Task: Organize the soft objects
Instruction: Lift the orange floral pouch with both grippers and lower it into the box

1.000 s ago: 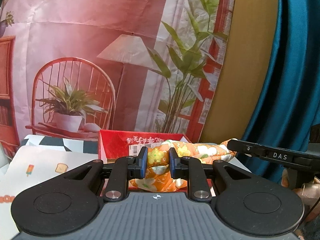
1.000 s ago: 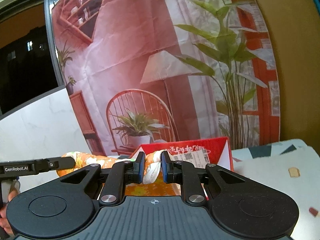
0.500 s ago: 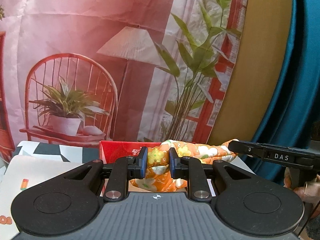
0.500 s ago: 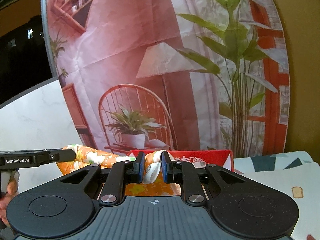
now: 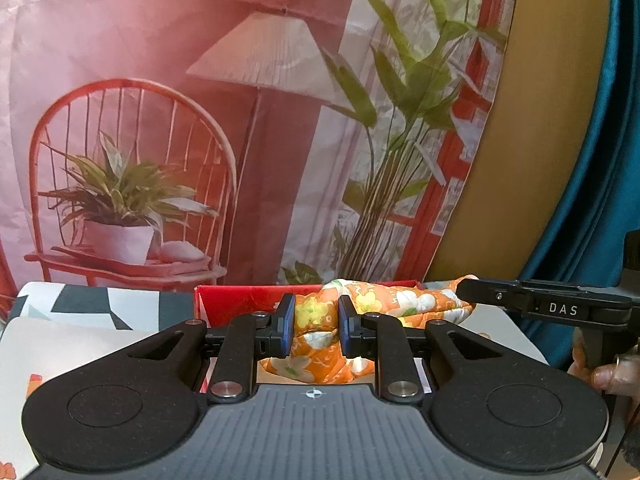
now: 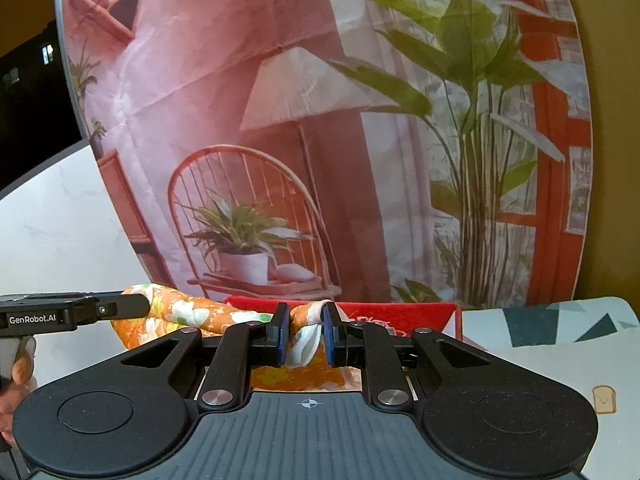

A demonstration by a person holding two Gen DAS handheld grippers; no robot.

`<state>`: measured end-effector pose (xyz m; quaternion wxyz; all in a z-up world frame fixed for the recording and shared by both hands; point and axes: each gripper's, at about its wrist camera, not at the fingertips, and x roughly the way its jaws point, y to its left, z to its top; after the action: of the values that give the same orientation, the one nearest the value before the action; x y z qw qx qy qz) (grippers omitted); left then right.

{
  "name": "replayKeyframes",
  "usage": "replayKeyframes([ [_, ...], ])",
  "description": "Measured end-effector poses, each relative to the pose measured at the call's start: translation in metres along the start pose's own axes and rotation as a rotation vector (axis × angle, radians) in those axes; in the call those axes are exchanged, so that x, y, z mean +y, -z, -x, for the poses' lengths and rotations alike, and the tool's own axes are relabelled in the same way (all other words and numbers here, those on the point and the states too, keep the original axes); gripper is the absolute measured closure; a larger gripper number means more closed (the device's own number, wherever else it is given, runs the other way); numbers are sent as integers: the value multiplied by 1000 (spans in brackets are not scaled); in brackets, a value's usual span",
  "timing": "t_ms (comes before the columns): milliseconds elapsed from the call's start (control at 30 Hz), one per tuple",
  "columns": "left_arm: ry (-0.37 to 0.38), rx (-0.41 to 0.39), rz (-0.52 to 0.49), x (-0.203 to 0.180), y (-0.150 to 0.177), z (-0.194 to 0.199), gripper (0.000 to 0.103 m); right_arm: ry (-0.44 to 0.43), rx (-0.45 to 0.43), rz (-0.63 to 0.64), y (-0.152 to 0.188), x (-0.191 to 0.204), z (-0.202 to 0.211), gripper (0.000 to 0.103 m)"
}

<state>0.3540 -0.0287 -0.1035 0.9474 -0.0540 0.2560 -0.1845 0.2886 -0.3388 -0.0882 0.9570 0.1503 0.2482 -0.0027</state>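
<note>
An orange cloth with yellow and white flowers (image 5: 384, 304) hangs stretched between both grippers, above an open red box (image 5: 240, 300). My left gripper (image 5: 316, 330) is shut on one end of the cloth. My right gripper (image 6: 305, 332) is shut on the other end of the cloth (image 6: 188, 312). The right gripper also shows in the left wrist view (image 5: 548, 306), at the right, and the left gripper in the right wrist view (image 6: 72, 312), at the left. The red box (image 6: 400, 316) lies just beyond and below the cloth.
A printed backdrop with a chair, lamp and plants (image 5: 256, 120) stands close behind the box. A patterned mat (image 6: 552, 344) covers the table. A teal curtain (image 5: 592, 184) hangs at the right. A white wall (image 6: 56, 232) is at the left.
Both grippers have moved forward and slightly up with the cloth; the red box sits lower in both views and more of the backdrop fills them.
</note>
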Motion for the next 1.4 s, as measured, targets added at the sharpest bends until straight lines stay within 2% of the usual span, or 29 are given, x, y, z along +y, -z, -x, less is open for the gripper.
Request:
replayKeyframes([
  [267, 10, 79, -18, 5, 4, -29, 80, 17, 66, -13, 3, -18, -23, 87],
  [633, -23, 157, -20, 19, 10, -65, 80, 34, 169, -13, 12, -31, -63, 87],
  [767, -40, 159, -37, 21, 9, -77, 80, 50, 203, 9, 16, -33, -78, 87],
  [900, -59, 147, -42, 22, 4, -89, 80, 72, 202, 38, 15, -34, -91, 87],
  [1067, -73, 236, -81, 19, 11, -111, 80, 106, 261, 58, 21, -38, -108, 87],
  [1233, -76, 301, -125, 16, 16, -117, 79, 118, 334, 91, 27, -34, -116, 87],
  [1333, -63, 327, -125, 18, 17, -116, 77, 120, 381, 102, 28, -32, -118, 87],
  [1367, -58, 331, -128, 18, 18, -115, 72, 121, 396, 104, 29, -31, -118, 87],
  [1400, -55, 332, -130, 17, 19, -114, 62, 125, 408, 105, 30, -30, -118, 86],
])
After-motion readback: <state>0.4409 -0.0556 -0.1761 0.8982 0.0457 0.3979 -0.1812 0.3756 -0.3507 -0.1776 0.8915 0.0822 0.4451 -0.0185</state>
